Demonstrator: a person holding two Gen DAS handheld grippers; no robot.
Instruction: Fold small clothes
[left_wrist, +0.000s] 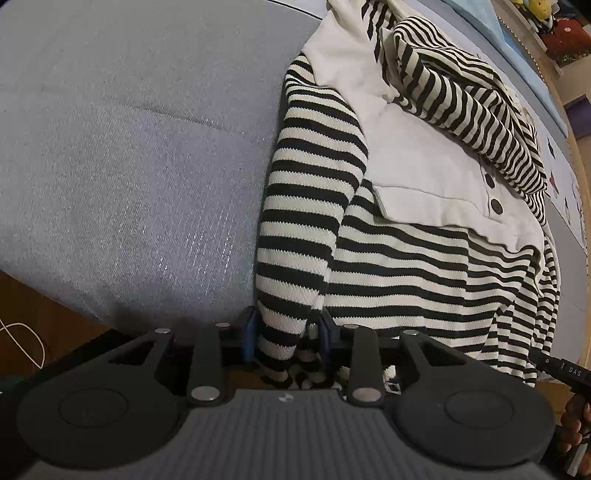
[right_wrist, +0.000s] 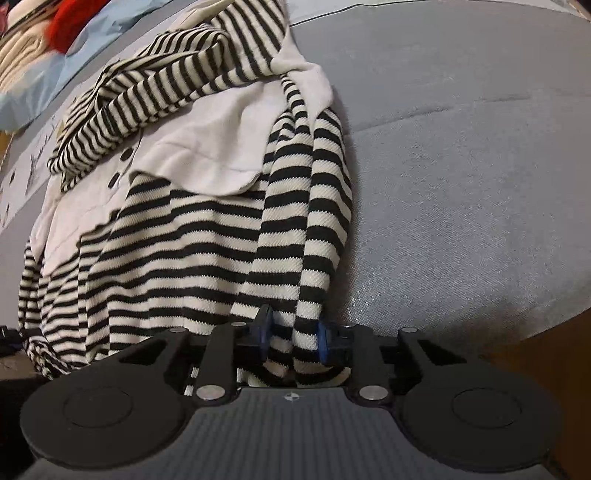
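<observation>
The fold is barely beginning — the striped sweater (left_wrist: 399, 266) is lying rumpled on the grey bed (left_wrist: 129, 147), the left claw (left_wrist: 284, 332) and right claw (right_wrist: 295, 332) each pinching a sleeve.

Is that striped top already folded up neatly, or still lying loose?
Still loose. The striped top lies rumpled on the grey cushion, one sleeve bunched over its white collar, its lower edge hanging off the front.

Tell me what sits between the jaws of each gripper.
Striped sleeve fabric in both. The left gripper holds one striped sleeve in the left wrist view; the right gripper holds the other sleeve in the right.
</observation>
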